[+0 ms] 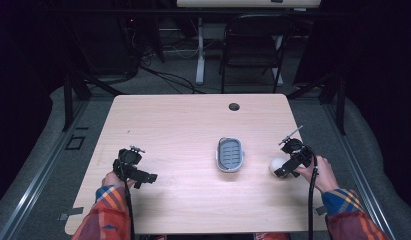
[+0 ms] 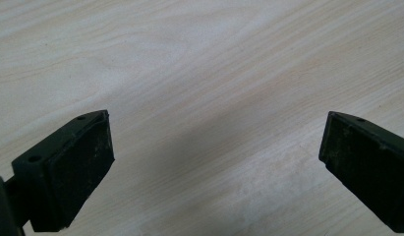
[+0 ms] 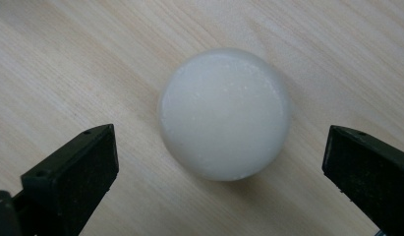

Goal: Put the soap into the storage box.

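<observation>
A round white soap bar (image 3: 225,113) lies flat on the wooden table, seen in the high view as a pale disc (image 1: 277,163) at the right. My right gripper (image 1: 284,171) hovers just beside and over the soap, open, its jaws standing wide on either side of it in the right gripper view (image 3: 216,167) without touching. A grey soap dish (image 1: 230,154) with a ribbed inner tray sits at the table's middle, left of the soap. My left gripper (image 1: 149,178) rests low at the left, open, with bare wood between its jaws (image 2: 214,162).
The table (image 1: 193,120) has a round cable hole (image 1: 234,106) near its far edge. Beyond it stand a black folding chair (image 1: 253,45) and a white desk leg (image 1: 200,50) among floor cables.
</observation>
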Demonstrator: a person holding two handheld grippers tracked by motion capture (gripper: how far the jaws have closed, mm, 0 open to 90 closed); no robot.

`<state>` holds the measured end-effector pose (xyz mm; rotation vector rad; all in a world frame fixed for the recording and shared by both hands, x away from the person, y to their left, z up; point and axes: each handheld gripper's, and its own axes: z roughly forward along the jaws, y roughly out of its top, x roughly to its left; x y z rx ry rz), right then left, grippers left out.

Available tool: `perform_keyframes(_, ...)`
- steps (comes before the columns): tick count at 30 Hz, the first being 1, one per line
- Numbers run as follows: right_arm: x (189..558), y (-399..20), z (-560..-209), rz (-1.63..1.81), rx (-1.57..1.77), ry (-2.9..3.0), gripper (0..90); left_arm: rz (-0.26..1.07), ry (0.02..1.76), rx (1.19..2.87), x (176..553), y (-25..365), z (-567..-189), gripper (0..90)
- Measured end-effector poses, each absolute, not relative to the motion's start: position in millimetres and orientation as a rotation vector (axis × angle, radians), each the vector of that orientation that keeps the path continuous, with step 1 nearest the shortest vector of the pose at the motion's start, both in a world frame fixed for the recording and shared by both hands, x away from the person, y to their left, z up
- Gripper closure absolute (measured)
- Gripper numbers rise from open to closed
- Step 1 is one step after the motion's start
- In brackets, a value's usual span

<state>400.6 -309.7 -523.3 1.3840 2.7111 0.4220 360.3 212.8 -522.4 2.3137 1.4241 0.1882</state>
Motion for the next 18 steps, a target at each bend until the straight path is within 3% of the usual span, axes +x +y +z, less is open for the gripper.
perform_keyframes(18,419.6,-299.8,-531.4,0.278,1.348,2.783,13.9,0.189,1.415,2.325,360.4,211.1,-521.8,0.0)
